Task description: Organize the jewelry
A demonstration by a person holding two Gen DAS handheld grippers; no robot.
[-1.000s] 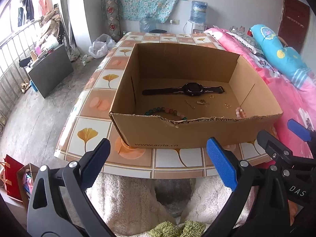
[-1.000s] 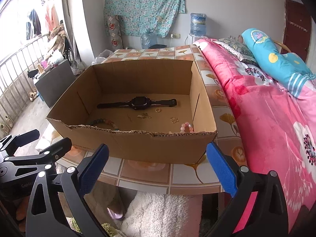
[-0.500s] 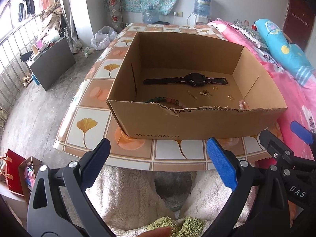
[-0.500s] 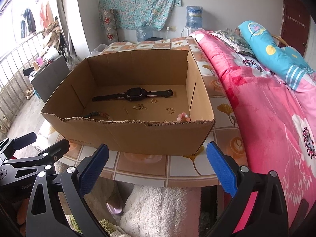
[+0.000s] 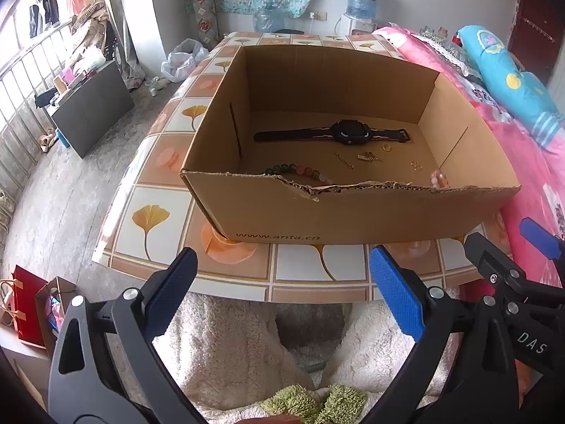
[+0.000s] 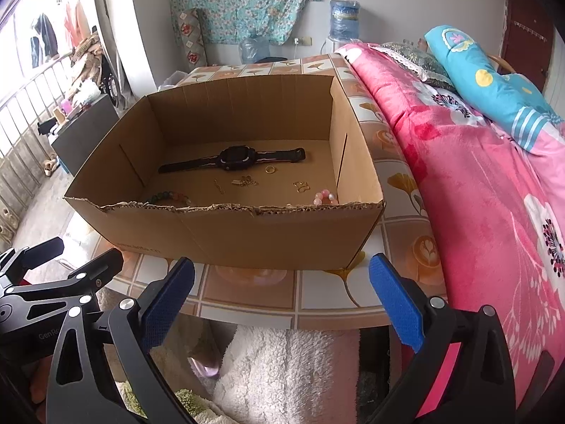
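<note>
Jewelry lies loose on the floor of an open cardboard box. A black watch is stretched flat toward the box's far wall. Just nearer than the watch sit a small gold ring, a gold chain piece and a thin gold bar. A multicoloured bead bracelet lies against the box's torn near wall, left of centre; a pink bead bracelet sits in the near right corner, with small gold earrings just beside it. The box rests on a tiled-pattern table; a pink bedspread lies right of the box. Left gripper and right gripper both hover short of the box's near wall, fingers spread wide, holding nothing.
</note>
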